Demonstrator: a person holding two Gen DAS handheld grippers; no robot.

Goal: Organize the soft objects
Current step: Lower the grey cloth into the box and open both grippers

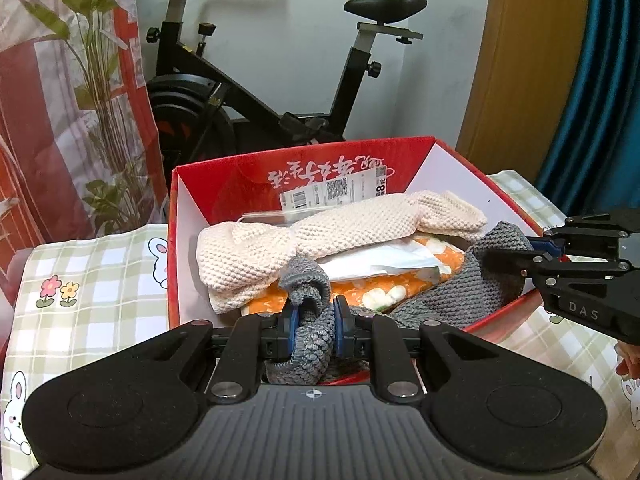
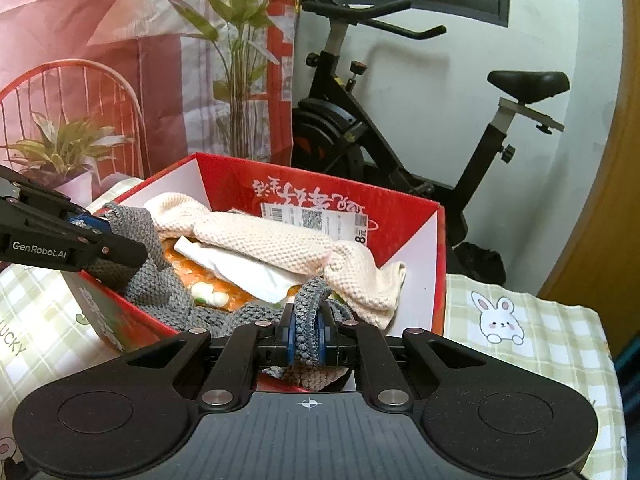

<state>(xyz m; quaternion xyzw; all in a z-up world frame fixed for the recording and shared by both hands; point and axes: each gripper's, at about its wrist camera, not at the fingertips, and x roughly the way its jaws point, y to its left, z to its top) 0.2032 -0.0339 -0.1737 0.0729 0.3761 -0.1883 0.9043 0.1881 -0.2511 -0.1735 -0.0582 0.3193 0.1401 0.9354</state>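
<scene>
My left gripper (image 1: 313,330) and right gripper (image 2: 307,330) were both clamped on the grey knit (image 1: 448,292), which draped over the red box (image 1: 224,184) near edge, below the cream knit (image 1: 340,232).

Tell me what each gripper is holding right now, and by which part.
Both hold the same grey knitted cloth, which drapes over the red box's near edge. The left gripper pinches a bunched fold at one end, the right gripper a bunched fold at the other.

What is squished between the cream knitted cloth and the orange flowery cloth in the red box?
A white crumpled sheet lies between them: the cream knitted cloth rests over it, the orange flowery cloth lies under it. Both views show this.
</scene>
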